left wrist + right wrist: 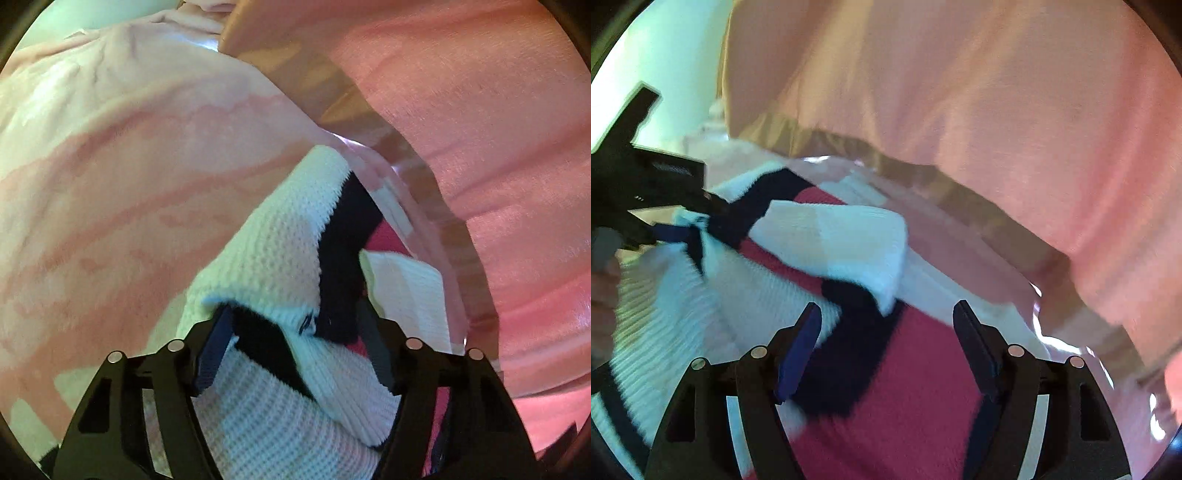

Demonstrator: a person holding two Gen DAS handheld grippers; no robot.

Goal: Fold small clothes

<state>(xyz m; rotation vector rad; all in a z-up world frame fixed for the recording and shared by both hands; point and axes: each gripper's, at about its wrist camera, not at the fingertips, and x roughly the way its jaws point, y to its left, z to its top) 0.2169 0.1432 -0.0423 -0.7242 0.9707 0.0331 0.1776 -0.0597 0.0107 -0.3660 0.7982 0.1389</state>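
Note:
A small knit sweater (273,258), white with navy bands and a magenta panel, fills the lower middle of the left wrist view. My left gripper (295,321) has its jaws partly apart with a bunched fold of the sweater between the fingers. In the right wrist view the same sweater (905,387) lies below, with a white sleeve (834,236) folded across it. My right gripper (886,325) is open above the magenta and navy part and holds nothing. The left gripper (683,229) shows at the left of that view, pinching the sweater's edge.
A pink patterned cloth (129,166) covers the surface under the sweater. A person's pink garment (997,110) hangs close above at the right. A hand (602,288) shows at the far left edge.

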